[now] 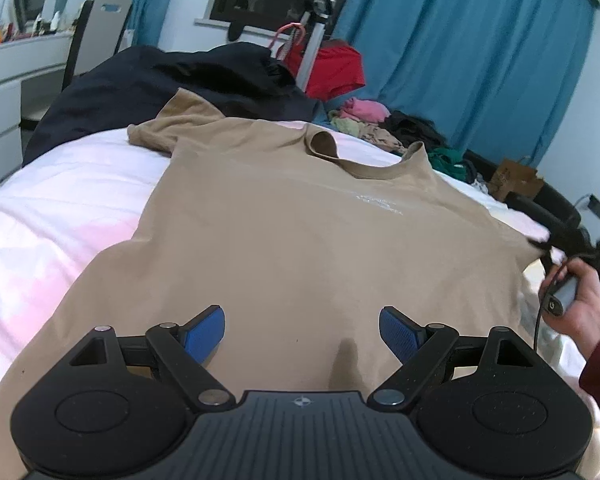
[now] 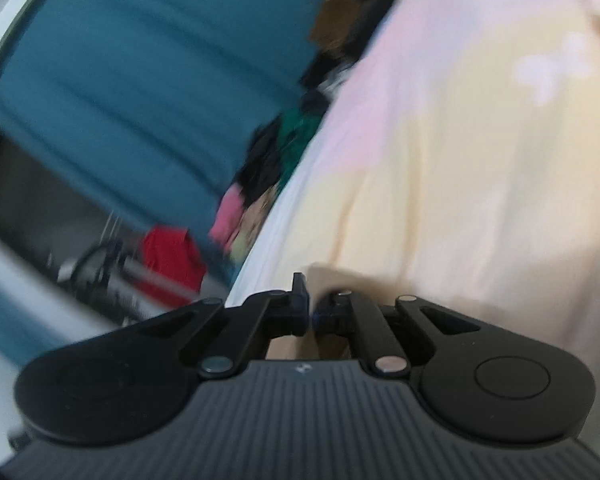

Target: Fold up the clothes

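A tan T-shirt [image 1: 284, 224] lies spread front up on the pink-white bed sheet [image 1: 60, 200], collar at the far end, its left sleeve folded at the far left. My left gripper [image 1: 302, 332] is open and empty, just above the shirt's lower part. My right gripper [image 2: 312, 306] is shut on a fold of the tan T-shirt [image 2: 324, 280] at the shirt's right edge. In the left wrist view the right gripper [image 1: 540, 246] shows at the shirt's right sleeve, held by a hand. The right wrist view is blurred by motion.
A dark blanket [image 1: 160, 84] lies at the far end of the bed. A pile of mixed clothes [image 1: 380, 124] sits at the far right. A red garment [image 1: 336, 68] hangs by a rack. Blue curtains [image 1: 460, 48] are behind, white drawers [image 1: 4, 92] at the left.
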`<action>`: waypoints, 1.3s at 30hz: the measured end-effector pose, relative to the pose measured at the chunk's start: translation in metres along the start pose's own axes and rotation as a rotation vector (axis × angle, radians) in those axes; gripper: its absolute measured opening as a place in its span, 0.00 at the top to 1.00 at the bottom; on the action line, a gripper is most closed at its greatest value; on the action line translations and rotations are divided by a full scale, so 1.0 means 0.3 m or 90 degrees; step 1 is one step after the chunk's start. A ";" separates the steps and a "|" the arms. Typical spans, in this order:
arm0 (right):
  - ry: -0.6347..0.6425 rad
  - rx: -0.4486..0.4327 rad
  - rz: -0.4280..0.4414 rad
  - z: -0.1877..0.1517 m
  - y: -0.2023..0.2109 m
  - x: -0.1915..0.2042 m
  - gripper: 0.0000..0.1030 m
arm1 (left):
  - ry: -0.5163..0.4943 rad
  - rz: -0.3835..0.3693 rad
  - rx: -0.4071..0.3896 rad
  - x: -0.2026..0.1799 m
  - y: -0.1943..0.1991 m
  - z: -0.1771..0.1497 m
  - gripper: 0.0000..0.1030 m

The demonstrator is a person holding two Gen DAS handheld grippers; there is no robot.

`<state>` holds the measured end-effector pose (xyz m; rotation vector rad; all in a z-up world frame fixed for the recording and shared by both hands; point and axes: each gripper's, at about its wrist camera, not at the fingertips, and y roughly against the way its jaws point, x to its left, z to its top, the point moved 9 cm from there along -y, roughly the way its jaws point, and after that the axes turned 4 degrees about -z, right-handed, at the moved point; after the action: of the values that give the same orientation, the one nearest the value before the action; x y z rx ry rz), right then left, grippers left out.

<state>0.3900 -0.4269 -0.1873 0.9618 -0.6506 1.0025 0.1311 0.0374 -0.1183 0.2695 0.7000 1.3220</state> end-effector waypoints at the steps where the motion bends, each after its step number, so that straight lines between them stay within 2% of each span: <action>1: -0.014 -0.012 -0.023 0.018 0.009 -0.031 0.93 | 0.005 -0.001 -0.001 0.005 0.004 0.003 0.16; 5: -0.044 0.053 -0.039 0.010 0.015 -0.105 0.88 | -0.001 0.000 -0.015 -0.005 0.024 0.013 0.16; 6: -0.024 0.070 -0.046 0.002 0.023 -0.107 0.78 | -0.004 -0.002 -0.018 -0.009 0.028 0.014 0.16; 7: 0.000 0.066 -0.045 0.006 0.047 -0.101 0.51 | -0.007 -0.002 -0.021 -0.014 0.032 0.016 0.16; 8: 0.023 0.061 -0.043 0.010 0.072 -0.094 0.33 | -0.010 -0.003 -0.024 -0.018 0.036 0.017 0.16; 9: 0.039 0.039 -0.032 0.016 0.106 -0.087 0.04 | -0.012 -0.004 -0.025 -0.022 0.039 0.017 0.16; 10: 0.049 0.021 -0.024 0.024 0.141 -0.085 0.00 | -0.014 -0.006 -0.026 -0.026 0.042 0.017 0.16; 12: 0.054 0.034 -0.015 0.021 0.174 -0.084 0.00 | -0.016 -0.008 -0.027 -0.034 0.047 0.016 0.16; 16: 0.008 0.133 0.014 -0.069 0.162 -0.067 0.00 | -0.018 -0.009 -0.026 -0.042 0.054 0.011 0.16; 18: 0.003 0.197 0.028 -0.147 0.084 -0.017 0.00 | -0.018 -0.008 -0.025 -0.040 0.058 0.009 0.16; 20: 0.034 0.226 0.015 -0.213 0.030 -0.006 0.00 | -0.015 -0.007 -0.024 -0.038 0.057 0.009 0.16; 23: 0.131 0.172 -0.003 -0.232 -0.063 0.017 0.00 | -0.017 -0.007 -0.020 -0.035 0.046 0.008 0.16; 26: 0.180 0.103 0.022 -0.230 -0.099 0.042 0.00 | -0.020 -0.008 -0.017 -0.034 0.026 0.010 0.16; 29: 0.217 0.126 0.100 -0.259 -0.112 0.115 0.03 | -0.010 -0.016 -0.021 -0.029 0.010 0.025 0.16; 31: 0.266 0.109 0.087 -0.260 -0.114 0.160 0.25 | -0.001 -0.018 -0.024 -0.021 0.002 0.038 0.16; 32: 0.287 0.092 0.050 -0.249 -0.124 0.179 0.30 | 0.010 -0.021 -0.024 -0.013 0.002 0.044 0.16; 33: 0.301 0.085 0.023 -0.243 -0.130 0.192 0.46 | 0.021 -0.024 -0.024 -0.005 0.003 0.050 0.16; 34: 0.316 0.088 0.001 -0.240 -0.137 0.208 0.83 | 0.031 -0.027 -0.025 0.003 0.004 0.056 0.16; 35: 0.331 0.090 -0.022 -0.236 -0.143 0.224 0.92 | 0.035 -0.024 -0.024 0.012 0.011 0.063 0.16; 39: 0.457 0.034 -0.069 -0.229 -0.071 0.361 0.91 | 0.045 -0.005 -0.016 0.050 0.037 0.090 0.16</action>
<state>0.4563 -0.3271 -0.1371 0.6081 0.0270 1.1761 0.1398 0.0599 -0.0960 0.1999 0.7436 1.3364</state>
